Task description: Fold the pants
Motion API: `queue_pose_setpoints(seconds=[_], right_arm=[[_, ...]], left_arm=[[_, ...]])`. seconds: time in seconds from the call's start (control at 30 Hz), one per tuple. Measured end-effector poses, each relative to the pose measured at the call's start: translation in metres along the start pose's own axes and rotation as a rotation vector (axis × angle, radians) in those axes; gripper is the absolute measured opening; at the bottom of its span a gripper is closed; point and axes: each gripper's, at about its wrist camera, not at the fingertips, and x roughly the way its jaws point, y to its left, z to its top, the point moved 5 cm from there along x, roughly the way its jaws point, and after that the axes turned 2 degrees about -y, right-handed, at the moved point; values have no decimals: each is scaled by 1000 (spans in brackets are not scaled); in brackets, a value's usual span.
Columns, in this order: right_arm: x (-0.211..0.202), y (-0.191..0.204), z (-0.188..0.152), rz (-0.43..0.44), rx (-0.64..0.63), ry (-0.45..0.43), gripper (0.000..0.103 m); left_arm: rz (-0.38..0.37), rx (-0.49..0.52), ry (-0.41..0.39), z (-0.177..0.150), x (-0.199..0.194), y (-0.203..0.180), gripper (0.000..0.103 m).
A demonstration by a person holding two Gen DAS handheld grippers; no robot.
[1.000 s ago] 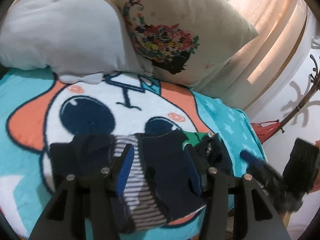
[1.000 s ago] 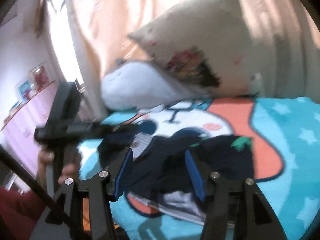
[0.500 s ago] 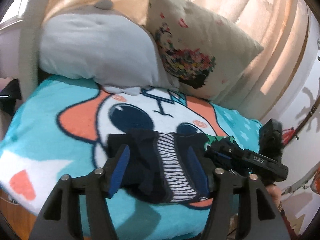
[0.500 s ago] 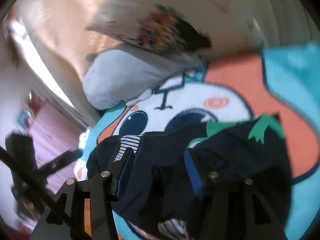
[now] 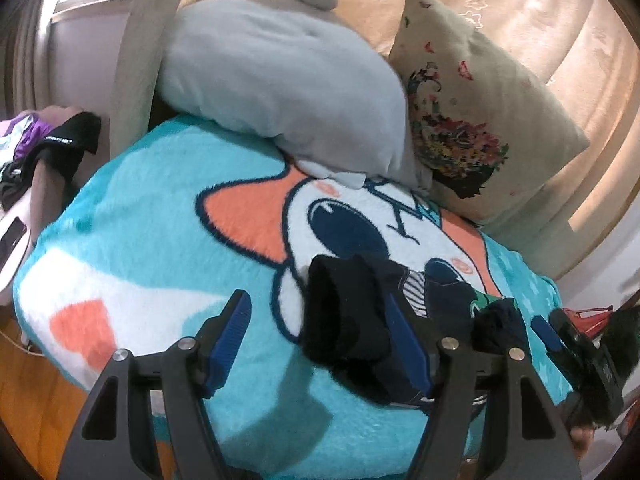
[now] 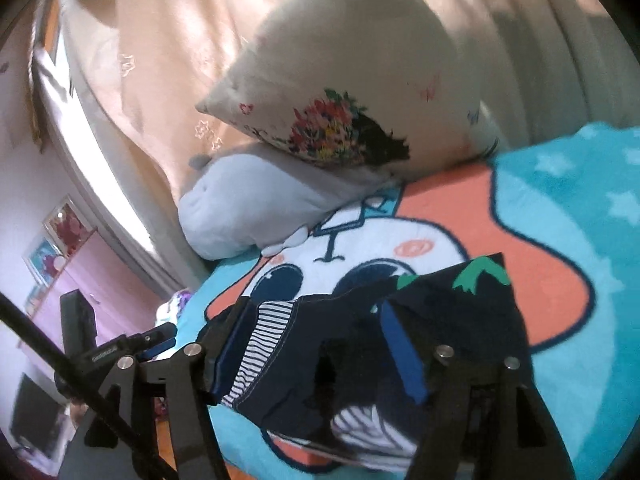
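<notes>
Left wrist view, left to right: heap of purple, white and black clothes [image 5: 38, 148] at the far left edge, off the bed. Fuzzy turquoise blanket with an orange-and-white cartoon face [image 5: 152, 216] covers the bed. Grey plush cushion [image 5: 280, 92] at the head, cream pillow with a floral print [image 5: 476, 120] leaning just beside it, peach curtain [image 5: 520, 8] behind both.

Left gripper [image 5: 320, 344]: jaws have just been opening, now released and standing wide. Bare blanket sits between the blue pads over most of the gap; the rolled end of the pants overlaps the right finger. Whether the right pad touches cloth I cannot tell. Not clenched on anything.

Dark navy pants with a striped lining and green print [image 5: 360, 320] lie bunched on the cartoon face, near the front edge of the blanket. Far right of this view: the other gripper's black body, partly cut off.

Right wrist view, left to right: pink wall with framed pictures [image 6: 52, 232], left gripper's body low left, then the pants [image 6: 460, 320] spread under the right gripper [image 6: 316, 344]. Its jaws have just been opening too; pads stand apart over the cloth, striped lining showing at the left pad. Released, no pinch visible.
</notes>
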Motion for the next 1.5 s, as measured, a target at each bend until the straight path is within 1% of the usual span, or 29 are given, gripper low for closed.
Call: queue_pose_setpoints(seconds=[0.2, 0.3, 0.33, 0.5, 0.8, 0.93, 1.07, 1.13, 1.23, 1.4, 1.5], right_arm=[[-11, 13, -18, -52, -62, -34, 73], [-10, 16, -24, -70, -85, -34, 76], [-10, 16, -25, -70, -83, -30, 76], [-11, 15, -31, -67, -73, -23, 76], [-13, 24, -37, -83, -109, -12, 78], [-9, 29, -37, -86, -126, 5, 78], [1, 36, -35, -85, -157, 35, 79], [8, 43, -32, -76, -176, 54, 79], [22, 56, -26, -33, -199, 95, 79], [57, 78, -15, 58, -215, 198, 80], [78, 86, -14, 93, -210, 254, 80]], left_arm=[[26, 17, -8, -3, -6, -6, 69], [36, 18, -24, -2, -13, -7, 72], [38, 16, -31, -2, -15, -6, 74], [52, 11, -45, -4, -24, -3, 74], [50, 4, -23, -10, -21, -1, 75], [52, -13, -24, -10, -20, 5, 75], [60, -50, -24, -6, -17, 18, 75], [61, -71, -21, -5, -16, 26, 75], [60, -95, -25, -5, -15, 37, 75], [45, -130, -5, -9, -10, 48, 75], [39, -129, -1, -10, -9, 51, 75]])
